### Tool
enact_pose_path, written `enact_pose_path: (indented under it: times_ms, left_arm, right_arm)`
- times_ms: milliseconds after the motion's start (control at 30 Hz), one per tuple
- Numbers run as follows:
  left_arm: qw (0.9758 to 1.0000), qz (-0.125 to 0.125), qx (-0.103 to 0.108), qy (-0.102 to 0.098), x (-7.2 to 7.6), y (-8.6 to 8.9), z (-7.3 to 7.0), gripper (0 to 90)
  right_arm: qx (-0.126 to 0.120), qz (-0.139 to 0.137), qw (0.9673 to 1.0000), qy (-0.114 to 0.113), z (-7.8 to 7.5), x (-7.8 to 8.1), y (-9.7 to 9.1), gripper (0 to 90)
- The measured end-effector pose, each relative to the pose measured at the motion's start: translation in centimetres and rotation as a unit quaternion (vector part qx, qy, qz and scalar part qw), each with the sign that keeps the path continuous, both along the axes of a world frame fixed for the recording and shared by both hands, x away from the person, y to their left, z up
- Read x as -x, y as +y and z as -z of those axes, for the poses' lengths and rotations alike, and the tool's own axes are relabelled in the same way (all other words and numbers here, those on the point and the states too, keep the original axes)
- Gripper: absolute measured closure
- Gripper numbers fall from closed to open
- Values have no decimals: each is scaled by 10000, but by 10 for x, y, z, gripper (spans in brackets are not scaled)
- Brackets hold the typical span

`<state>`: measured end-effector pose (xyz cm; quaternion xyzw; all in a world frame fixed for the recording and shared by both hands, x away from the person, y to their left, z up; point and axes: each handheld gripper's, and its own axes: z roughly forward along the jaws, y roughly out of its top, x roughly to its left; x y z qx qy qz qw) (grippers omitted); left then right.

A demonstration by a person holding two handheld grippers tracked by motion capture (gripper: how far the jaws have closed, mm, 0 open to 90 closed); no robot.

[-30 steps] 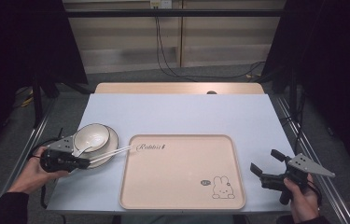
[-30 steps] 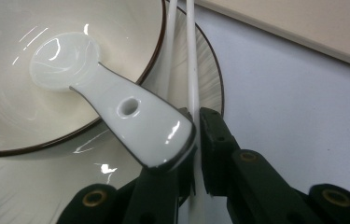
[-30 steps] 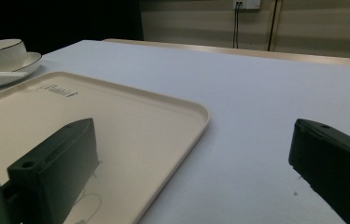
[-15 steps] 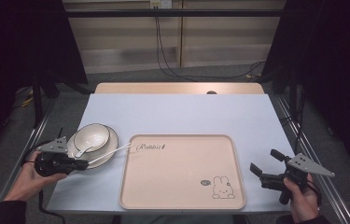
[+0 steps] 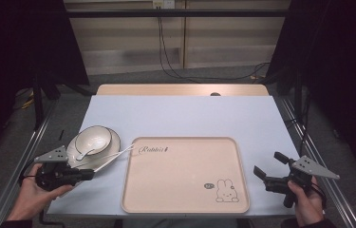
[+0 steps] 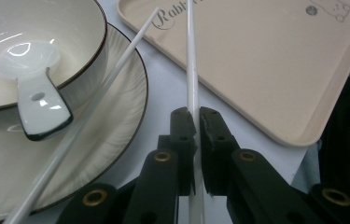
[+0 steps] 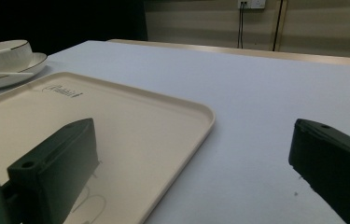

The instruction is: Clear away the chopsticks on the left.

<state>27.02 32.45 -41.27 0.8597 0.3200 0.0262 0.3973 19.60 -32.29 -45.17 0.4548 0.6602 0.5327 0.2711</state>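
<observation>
Your left claw sits at the near left corner of the table, clenched on one white chopstick. In the left gripper view the stick runs straight up between the two black jaws, pinched at their tips, and its far end reaches over the rim of the tray. The second chopstick lies loose just beside it, slanting across the edge of the plate toward the tray's printed corner.

That plate is right beside your left claw. A bowl with a dark rim stands on it, and a white spoon rests inside the bowl with its handle hanging over the bowl's edge onto the plate. So bowl, plate and loose chopstick all crowd the side of the stick you hold.

The beige tray takes up the middle of the table, bare inside, with lettering at its far left corner and a rabbit drawing at its near right corner.

Your right claw is released, jaws wide apart, just off the tray's right edge, well apart from the dishes.
</observation>
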Motion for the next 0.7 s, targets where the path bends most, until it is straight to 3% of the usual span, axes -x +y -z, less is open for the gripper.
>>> enact_pose_path:
  times_ms: [167,367,433,500,700]
  left_arm:
    - [9992,-196,299,159,7,-9,-7,848]
    - [9987,-359,305,176,18,-28,-15,848]
    - [9977,-422,421,334,18,-37,-15,848]
    - [9973,-547,308,387,18,-45,-12,848]
    - [9946,-903,238,450,17,-68,-3,848]
  right_arm:
    - [2,-1,10000,-12,0,0,0,7]
    - [-7,-19,10000,-61,-1,-1,1,8]
    - [-20,-43,10000,-47,-1,-1,2,8]
    - [48,-62,9999,-73,-1,-2,3,7]
    - [81,-67,9999,-83,-1,-2,2,8]
